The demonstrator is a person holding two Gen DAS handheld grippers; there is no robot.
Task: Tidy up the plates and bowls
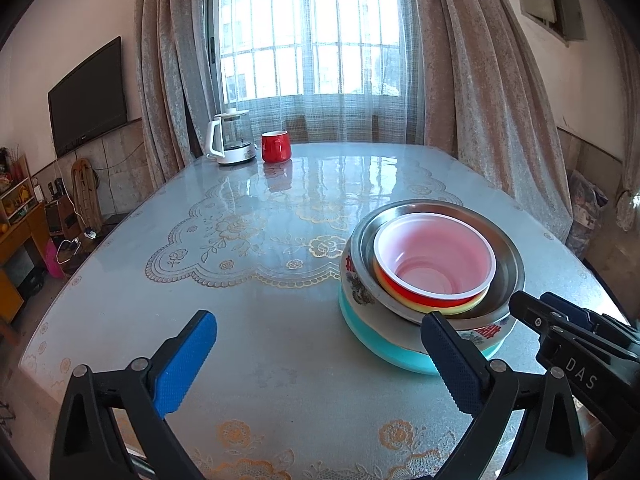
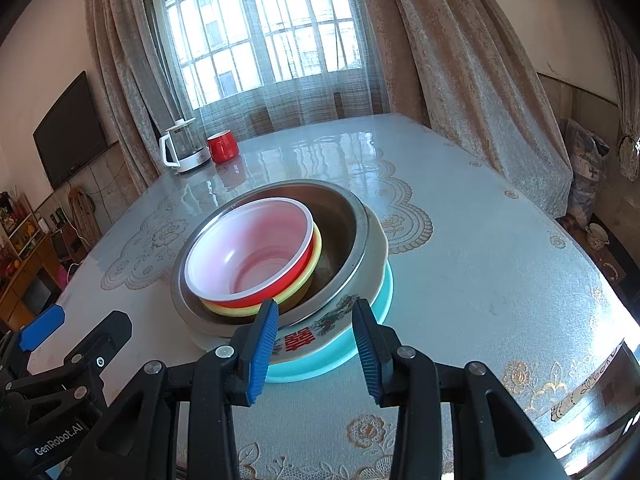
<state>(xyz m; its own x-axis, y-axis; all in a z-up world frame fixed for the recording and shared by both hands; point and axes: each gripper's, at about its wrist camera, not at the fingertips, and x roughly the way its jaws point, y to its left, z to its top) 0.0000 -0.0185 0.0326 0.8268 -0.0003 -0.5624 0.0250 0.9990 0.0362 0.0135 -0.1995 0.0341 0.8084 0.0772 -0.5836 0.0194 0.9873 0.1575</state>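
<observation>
A nested stack stands on the table: a teal plate (image 1: 384,350) at the bottom, a white bowl with red characters (image 1: 360,292) on it, a steel bowl (image 1: 508,256) inside that, then a yellow bowl (image 1: 448,307) and a red bowl with a white inside (image 1: 436,256) on top. The stack also shows in the right wrist view, with the red bowl (image 2: 248,252) and teal plate (image 2: 320,368). My left gripper (image 1: 320,360) is open and empty, left of the stack. My right gripper (image 2: 316,344) is open just in front of the stack, touching nothing.
A white kettle (image 1: 230,140) and a red mug (image 1: 275,146) stand at the table's far left. The table (image 1: 240,280) has a glossy lace-patterned cover. A TV (image 1: 88,96) and shelves are at the left, curtains behind.
</observation>
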